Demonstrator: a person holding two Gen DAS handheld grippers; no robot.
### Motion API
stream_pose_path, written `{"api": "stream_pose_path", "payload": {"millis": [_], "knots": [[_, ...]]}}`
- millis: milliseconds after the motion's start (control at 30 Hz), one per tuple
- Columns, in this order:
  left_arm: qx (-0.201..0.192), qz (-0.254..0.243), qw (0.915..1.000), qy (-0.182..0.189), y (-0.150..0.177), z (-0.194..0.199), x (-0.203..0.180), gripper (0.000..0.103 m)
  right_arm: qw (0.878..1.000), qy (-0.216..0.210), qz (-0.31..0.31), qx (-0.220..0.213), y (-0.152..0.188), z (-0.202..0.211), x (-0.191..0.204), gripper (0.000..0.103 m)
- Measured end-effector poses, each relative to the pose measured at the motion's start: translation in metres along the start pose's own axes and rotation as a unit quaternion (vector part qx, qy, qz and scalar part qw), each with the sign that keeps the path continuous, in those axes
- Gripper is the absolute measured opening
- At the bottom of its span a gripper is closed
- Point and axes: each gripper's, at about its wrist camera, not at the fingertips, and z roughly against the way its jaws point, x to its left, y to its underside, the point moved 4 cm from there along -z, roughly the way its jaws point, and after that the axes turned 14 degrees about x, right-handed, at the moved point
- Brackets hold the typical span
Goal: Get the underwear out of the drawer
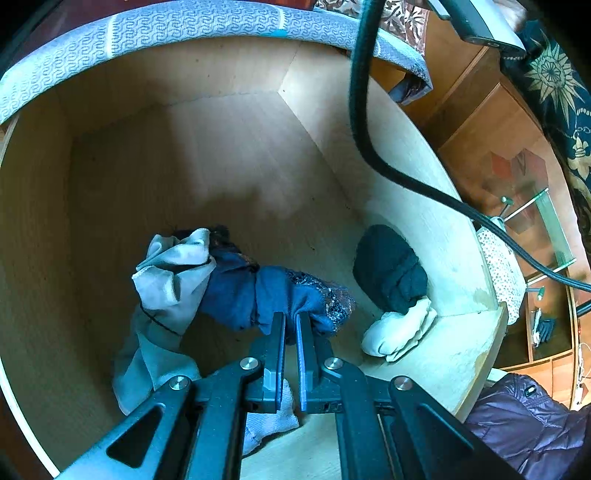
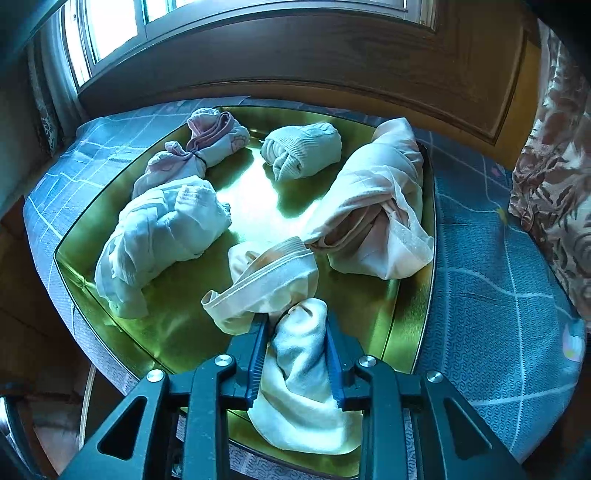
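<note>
In the left wrist view I look down into a light wooden drawer (image 1: pixel 406 177). My left gripper (image 1: pixel 291 321) is shut on a dark blue lace-trimmed piece of underwear (image 1: pixel 240 291), which is bunched together with a grey cloth (image 1: pixel 173 273). A black roll (image 1: pixel 388 269) and a white roll (image 1: pixel 399 332) lie in the drawer's right corner. In the right wrist view my right gripper (image 2: pixel 295 325) holds a white underwear bundle (image 2: pixel 303 354) between its pads, low over the near edge of a gold tray (image 2: pixel 251 199).
Several pale rolled bundles lie on the tray, among them a cream one (image 2: pixel 269 280) just ahead of the fingers. The tray rests on a blue patterned bedspread (image 2: pixel 480 280) below a window (image 2: pixel 110 29). A black cable (image 1: pixel 362 110) crosses above the drawer.
</note>
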Motion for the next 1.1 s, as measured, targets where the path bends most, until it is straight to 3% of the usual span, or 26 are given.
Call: {"api": "stream_pose_path", "payload": {"millis": [533, 700, 867, 933, 1100], "knots": [[-0.009, 0.016, 0.9998, -0.01, 0.01, 0.001, 0.002, 0.004, 1.0, 0.019, -0.009, -0.005, -0.001, -0.002, 0.001, 0.031], [0.008, 0.008, 0.9999, -0.004, 0.011, -0.001, -0.001, 0.004, 1.0, 0.02, -0.014, -0.006, 0.001, -0.001, 0.001, 0.031], [0.063, 0.063, 0.9959, 0.015, 0.006, -0.016, 0.014, 0.026, 1.0, 0.018, -0.014, -0.006, 0.0, -0.001, 0.0, 0.031], [0.081, 0.087, 0.9913, 0.056, 0.004, -0.022, 0.018, 0.034, 1.0, 0.015, -0.012, -0.007, 0.001, 0.0, 0.0, 0.031], [0.096, 0.142, 0.9829, 0.067, -0.009, -0.03, 0.031, 0.05, 1.0, 0.008, -0.007, -0.009, 0.002, 0.0, -0.001, 0.031]]}}
